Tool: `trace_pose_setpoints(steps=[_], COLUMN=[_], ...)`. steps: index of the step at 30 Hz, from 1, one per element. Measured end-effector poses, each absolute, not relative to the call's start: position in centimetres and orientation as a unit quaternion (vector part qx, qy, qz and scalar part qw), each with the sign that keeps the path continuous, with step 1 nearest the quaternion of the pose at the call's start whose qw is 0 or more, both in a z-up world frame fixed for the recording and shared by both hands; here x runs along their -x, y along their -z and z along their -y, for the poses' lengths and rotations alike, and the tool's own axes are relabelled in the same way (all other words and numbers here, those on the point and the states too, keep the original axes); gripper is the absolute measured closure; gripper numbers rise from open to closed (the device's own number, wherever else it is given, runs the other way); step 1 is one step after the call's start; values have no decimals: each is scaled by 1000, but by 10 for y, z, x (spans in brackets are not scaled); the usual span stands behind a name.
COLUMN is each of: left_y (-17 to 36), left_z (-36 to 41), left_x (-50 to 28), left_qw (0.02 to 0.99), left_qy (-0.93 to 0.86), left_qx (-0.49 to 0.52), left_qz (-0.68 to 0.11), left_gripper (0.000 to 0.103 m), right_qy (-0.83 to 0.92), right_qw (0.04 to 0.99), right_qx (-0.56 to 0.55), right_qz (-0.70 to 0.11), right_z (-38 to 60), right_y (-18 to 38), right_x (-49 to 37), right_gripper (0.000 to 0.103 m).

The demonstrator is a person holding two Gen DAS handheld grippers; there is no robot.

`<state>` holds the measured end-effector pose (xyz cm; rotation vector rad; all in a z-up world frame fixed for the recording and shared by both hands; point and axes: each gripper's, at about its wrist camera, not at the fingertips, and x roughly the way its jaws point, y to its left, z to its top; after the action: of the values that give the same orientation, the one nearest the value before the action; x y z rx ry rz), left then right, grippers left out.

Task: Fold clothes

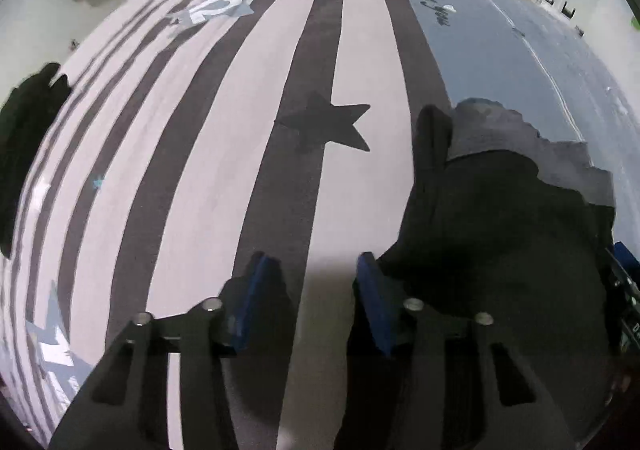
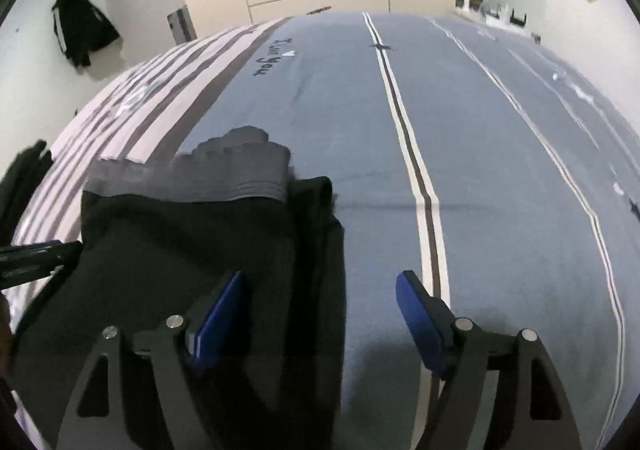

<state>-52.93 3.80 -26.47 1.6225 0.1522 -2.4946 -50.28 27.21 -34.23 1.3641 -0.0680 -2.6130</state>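
Tongs: left (image 1: 316,294) and right (image 2: 320,314) both spread, empty.
Risk: I could snag the sheet (image 2: 500,170) with the shorts (image 2: 192,250).

Dim, even indoor light, soft shadows, heavy fisheye bending and dark corners.

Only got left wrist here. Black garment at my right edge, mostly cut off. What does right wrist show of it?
Observer: The black garment lies folded on the blue bedsheet, grey waistband at its far end.
Operator: Right gripper holding it?
Observer: No. The right gripper is open, its left finger above the fabric, its right finger above bare sheet.
Operator: Anything beyond it?
Observer: A white and dark double stripe runs along the sheet.
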Motion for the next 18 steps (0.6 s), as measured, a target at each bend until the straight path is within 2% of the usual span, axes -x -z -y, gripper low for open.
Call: trace_pose_setpoints(steps=[3, 7, 10, 12, 14, 16, 18], left_y=[237, 206, 221, 248, 264, 274, 266], left_z=[-50, -78, -90, -93, -80, -67, -60], left_x=[522, 524, 542, 554, 561, 566, 565], left_qw=[42, -27, -47, -33, -25, -21, -21], left_qy=[862, 888, 877, 863, 853, 848, 853], left_qx=[-502, -456, -477, -504, -521, -528, -519], left_qz=[-53, -57, -35, -1, -18, -43, -48], left_gripper=[61, 61, 61, 61, 60, 54, 54], right_qy=[895, 907, 899, 890, 887, 888, 889], right_qw=[87, 88, 100, 100, 100, 96, 91], right_qx=[-438, -411, -427, -444, -451, -449, -449], right_qz=[19, 24, 3, -16, -23, -15, 3], right_z=[-276, -271, -253, -245, -245, -251, -260], right_y=[320, 300, 314, 329, 342, 343, 341], right_x=[500, 509, 528, 537, 544, 549, 553], right_gripper=[38, 38, 39, 44, 44, 42, 42])
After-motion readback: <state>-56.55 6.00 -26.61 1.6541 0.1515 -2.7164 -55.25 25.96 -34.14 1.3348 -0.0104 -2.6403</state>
